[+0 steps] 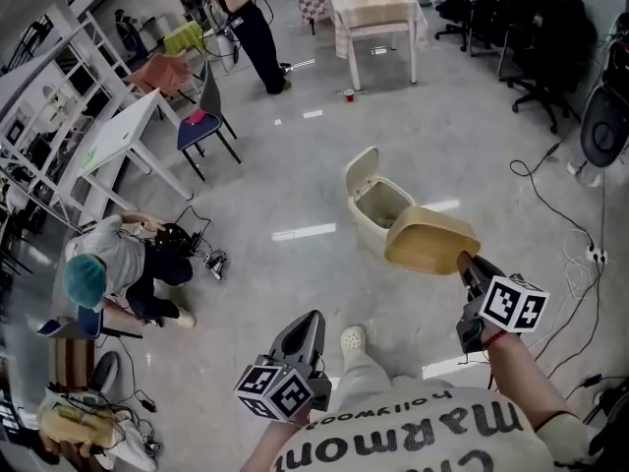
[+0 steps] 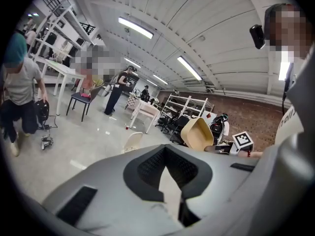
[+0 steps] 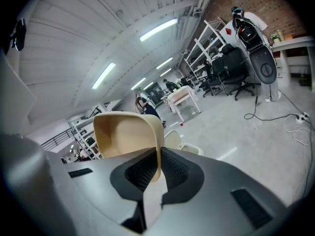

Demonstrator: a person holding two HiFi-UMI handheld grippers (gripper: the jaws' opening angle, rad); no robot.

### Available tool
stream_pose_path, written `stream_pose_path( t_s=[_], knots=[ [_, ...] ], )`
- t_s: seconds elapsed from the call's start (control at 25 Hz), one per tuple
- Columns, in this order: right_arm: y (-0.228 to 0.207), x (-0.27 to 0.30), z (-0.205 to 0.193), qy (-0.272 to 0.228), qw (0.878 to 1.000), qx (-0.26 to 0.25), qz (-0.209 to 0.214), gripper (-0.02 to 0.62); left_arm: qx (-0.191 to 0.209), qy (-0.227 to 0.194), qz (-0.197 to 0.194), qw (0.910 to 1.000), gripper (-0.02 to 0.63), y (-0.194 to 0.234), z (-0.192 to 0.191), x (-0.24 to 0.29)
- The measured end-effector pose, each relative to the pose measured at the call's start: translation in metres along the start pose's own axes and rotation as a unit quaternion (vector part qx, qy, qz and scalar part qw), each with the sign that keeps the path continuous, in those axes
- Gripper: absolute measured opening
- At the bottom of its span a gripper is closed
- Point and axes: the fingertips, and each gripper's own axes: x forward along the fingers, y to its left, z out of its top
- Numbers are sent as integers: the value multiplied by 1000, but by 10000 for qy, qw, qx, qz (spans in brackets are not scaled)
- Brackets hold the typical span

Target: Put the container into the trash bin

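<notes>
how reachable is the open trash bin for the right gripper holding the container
Likely yes: the right gripper grips the container by its rim right beside the trash bin, whose lid stands open; nothing visibly blocks the way.

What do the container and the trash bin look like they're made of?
Container: probably thin moulded plastic, tan, smooth and matte; its wall looks thin where the right tongs pinch it. Trash bin: probably hard plastic, cream, slight sheen, with a moulded flip lid.

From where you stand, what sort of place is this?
Likely a large open workshop or lab: white shelving racks along one side, black office chairs, and work tables standing on a glossy floor.
</notes>
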Motion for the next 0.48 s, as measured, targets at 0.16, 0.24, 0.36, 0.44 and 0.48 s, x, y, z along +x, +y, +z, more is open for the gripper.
stream_pose_path(
  t_s=[0.16, 0.24, 0.36, 0.44, 0.48],
  knots=[
    [0, 15, 10, -12, 9997, 123, -200, 21, 20, 57, -257, 9997, -12, 8, 25, 31],
    [2, 26, 18, -70, 9994, 183, -275, 21, 100, 108, -400, 9991, -12, 14, 38, 47],
    [8, 47, 31, -180, 9991, 216, -331, 21, 183, 151, -528, 9983, -12, 30, 57, 69],
    [14, 61, 39, -270, 9987, 249, -348, 21, 226, 158, -618, 9977, -12, 40, 71, 82],
    [16, 67, 44, -330, 9984, 278, -375, 21, 262, 175, -679, 9972, -12, 44, 78, 88]
  ],
)
